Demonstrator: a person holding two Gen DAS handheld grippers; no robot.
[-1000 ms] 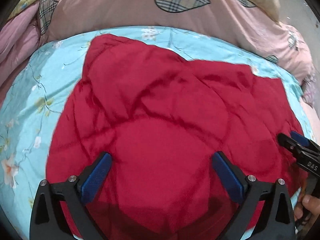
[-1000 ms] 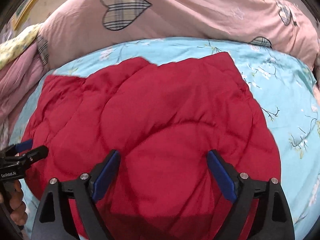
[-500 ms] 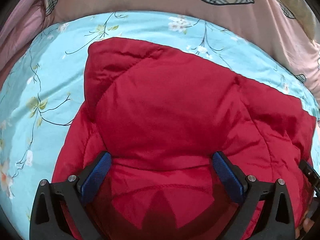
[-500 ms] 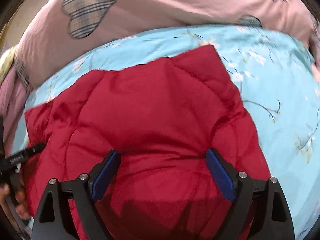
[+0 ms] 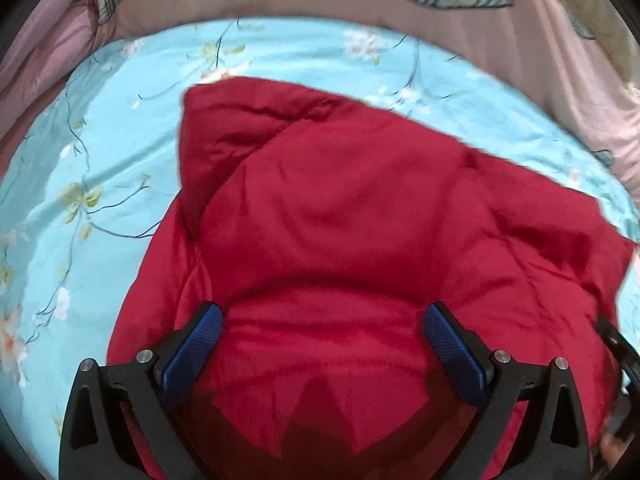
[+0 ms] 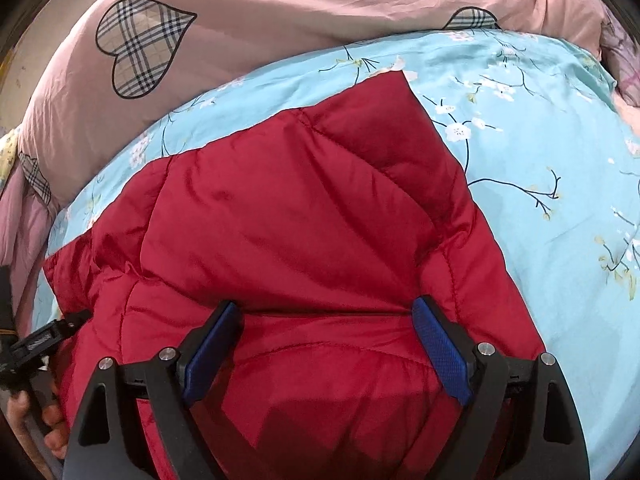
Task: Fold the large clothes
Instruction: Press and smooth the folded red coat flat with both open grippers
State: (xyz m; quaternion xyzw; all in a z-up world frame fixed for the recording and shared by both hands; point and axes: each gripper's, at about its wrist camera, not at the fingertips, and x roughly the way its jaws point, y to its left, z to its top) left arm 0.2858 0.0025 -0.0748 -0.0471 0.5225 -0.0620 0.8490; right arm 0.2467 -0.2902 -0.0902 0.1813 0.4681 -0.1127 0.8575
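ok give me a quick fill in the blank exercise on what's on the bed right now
1. The puffy quilted jacket lying on the bed is ____ in colour.
2. It rests on a light blue sheet printed with ____ branches.
3. The pink duvet behind it bears plaid patches shaped like ____.
4. The right claw has its blue pads standing ____ over the jacket.

Missing words: red; flowering; hearts; open

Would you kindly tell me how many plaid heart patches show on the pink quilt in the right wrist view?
3: a whole plaid heart at upper left, one half-hidden behind the blue sheet at upper right, one at the left edge. Others may be hidden or cropped on the pink quilt.
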